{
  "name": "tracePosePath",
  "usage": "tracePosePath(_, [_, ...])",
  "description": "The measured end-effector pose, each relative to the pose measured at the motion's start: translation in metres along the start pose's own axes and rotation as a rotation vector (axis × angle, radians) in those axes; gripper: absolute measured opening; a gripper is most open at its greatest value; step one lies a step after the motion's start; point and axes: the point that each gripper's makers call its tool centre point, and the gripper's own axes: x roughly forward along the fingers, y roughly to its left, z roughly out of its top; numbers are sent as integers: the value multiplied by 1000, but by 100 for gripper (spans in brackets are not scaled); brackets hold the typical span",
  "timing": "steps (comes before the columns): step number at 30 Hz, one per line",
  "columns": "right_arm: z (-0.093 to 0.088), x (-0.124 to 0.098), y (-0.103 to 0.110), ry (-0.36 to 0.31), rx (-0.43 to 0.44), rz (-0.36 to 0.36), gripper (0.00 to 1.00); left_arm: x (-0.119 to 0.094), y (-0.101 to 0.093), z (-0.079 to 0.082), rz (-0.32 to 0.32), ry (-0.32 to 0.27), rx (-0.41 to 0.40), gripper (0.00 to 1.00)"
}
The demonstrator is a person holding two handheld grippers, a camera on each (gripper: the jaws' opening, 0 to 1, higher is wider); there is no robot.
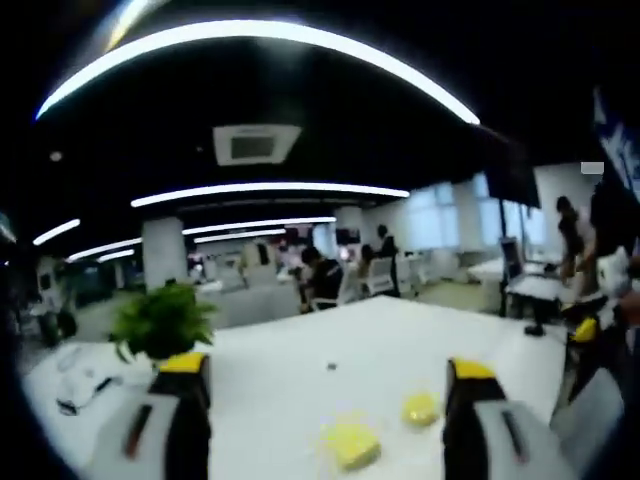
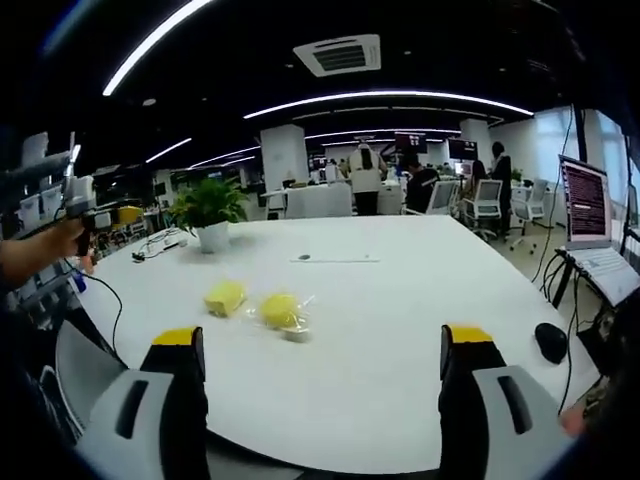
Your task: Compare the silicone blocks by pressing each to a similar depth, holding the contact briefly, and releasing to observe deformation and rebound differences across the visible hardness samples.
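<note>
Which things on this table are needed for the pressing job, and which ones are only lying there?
For the job:
- two yellow blocks, the second lying on clear wrap
- left gripper and right gripper, both open and empty

Just lying about:
- potted plant
- cables
- laptop
- computer mouse

In the right gripper view, two silicone blocks lie side by side on the white table: the left block just beside the right block, both ahead of the left jaw. Behind them, toward the table's far left edge, stands a potted plant, with cables lying to its left. A mouse sits off the table's right edge, below a laptop. Chairs stand beyond the table
</note>
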Motion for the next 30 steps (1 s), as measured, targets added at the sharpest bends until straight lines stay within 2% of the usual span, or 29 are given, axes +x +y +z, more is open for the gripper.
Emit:
tracePosePath(3, [2,3,-1,3,-7,-12,94,-25,1,2,9,-2,-28,100])
tracePosePath(9, [2,9,5,-1,-16,-1,95,-65,-11,-7,26,44,12,100])
tracePosePath(15, [9,12,14,-30,-36,24,96,-87,-27,-35,37,90,-22,100])
tracePosePath(17, [12,14,17,-42,-72,22,96,-94,-31,-54,37,142,-27,100])
tracePosePath(18, [10,15,19,-32,-93,28,96,-96,-32,-58,45,139,-29,100])
tracePosePath(19, [6,16,19,-6,-119,30,96,-100,-36,-69,53,170,-75,100])
tracePosePath(20, [-2,16,17,52,-154,16,96,-103,-45,-78,29,195,-116,100])
tracePosePath(22, [-9,17,19,95,-175,20,96,-106,-51,-85,17,213,-109,100])
tracePosePath(24, [-10,17,19,99,-170,25,96,-112,-55,-101,10,299,-132,100])
tracePosePath(30, [-19,15,13,115,-139,11,96,-116,-46,-109,25,330,-127,100])
